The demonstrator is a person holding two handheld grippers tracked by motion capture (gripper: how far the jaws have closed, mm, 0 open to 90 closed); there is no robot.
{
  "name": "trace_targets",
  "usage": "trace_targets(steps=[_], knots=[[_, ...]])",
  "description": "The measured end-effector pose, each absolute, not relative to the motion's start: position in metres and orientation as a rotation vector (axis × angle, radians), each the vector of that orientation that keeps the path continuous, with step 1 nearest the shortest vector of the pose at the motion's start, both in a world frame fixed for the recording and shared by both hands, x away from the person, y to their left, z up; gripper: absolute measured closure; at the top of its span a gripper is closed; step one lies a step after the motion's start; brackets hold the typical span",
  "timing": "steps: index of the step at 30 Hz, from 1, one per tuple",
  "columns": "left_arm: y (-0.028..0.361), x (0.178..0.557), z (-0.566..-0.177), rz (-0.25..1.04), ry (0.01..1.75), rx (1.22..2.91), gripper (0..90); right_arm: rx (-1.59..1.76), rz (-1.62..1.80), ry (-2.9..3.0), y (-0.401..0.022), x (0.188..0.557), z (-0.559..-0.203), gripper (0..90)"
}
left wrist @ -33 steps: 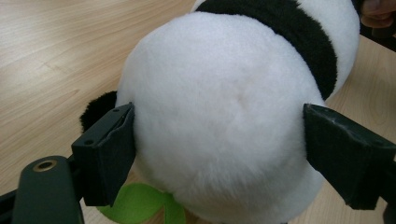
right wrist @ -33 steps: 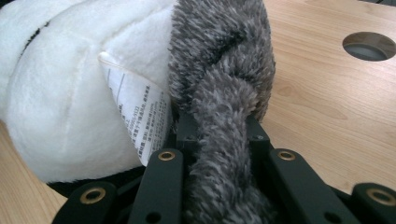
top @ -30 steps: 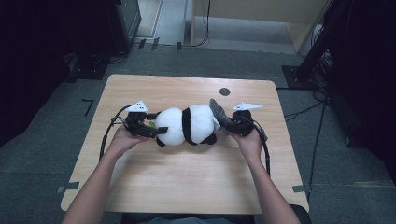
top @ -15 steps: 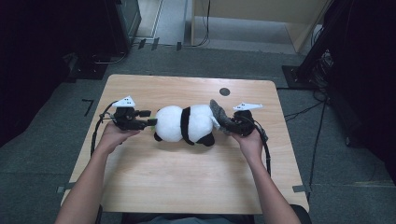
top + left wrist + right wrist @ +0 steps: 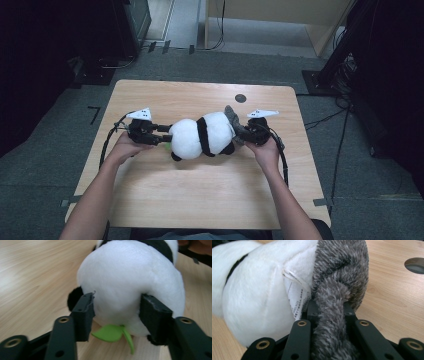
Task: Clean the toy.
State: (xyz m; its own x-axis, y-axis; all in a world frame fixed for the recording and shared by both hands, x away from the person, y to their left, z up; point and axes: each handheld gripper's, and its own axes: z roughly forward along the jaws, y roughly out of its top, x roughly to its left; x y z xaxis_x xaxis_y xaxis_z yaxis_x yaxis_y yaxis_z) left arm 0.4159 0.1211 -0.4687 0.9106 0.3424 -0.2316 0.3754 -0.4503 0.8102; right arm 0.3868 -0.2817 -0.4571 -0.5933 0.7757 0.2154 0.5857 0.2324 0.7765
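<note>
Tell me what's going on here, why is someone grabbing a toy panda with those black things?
A person sits at a light wooden table and holds a black two-jaw claw in each hand. One picture looks down from above. The other two come from little cameras riding on the claws.

On the table lies a soft black-and-white plush panda. The right claw is pinched shut on its fuzzy grey tail; a white paper label hangs beside it. The left claw has its jaws on both sides of the panda's round white end, pads against the fur. They have just been closing, then easing slightly. A small green felt leaf pokes out underneath.
</note>
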Motion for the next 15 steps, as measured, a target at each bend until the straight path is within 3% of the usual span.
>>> trace_targets(steps=[3, 8, 10, 15], knots=[[0.105, 0.41, -0.474, -0.076, 0.448, 2.113, 15.4, 1.286, 1.302, 2.28, -0.28, 0.388, -0.457, 77.7], [0.083, 0.399, -0.478, -0.169, 0.342, 2.146, 9.4, 1.273, 1.302, 2.261, -0.275, 0.388, -0.455, 78.4], [0.08, 0.395, -0.475, -0.164, 0.319, 2.157, 15.3, 1.277, 1.297, 2.245, -0.275, 0.388, -0.454, 78.5], [0.073, 0.385, -0.468, -0.184, 0.299, 2.181, 44.1, 1.289, 1.319, 2.222, -0.275, 0.39, -0.452, 78.5]])
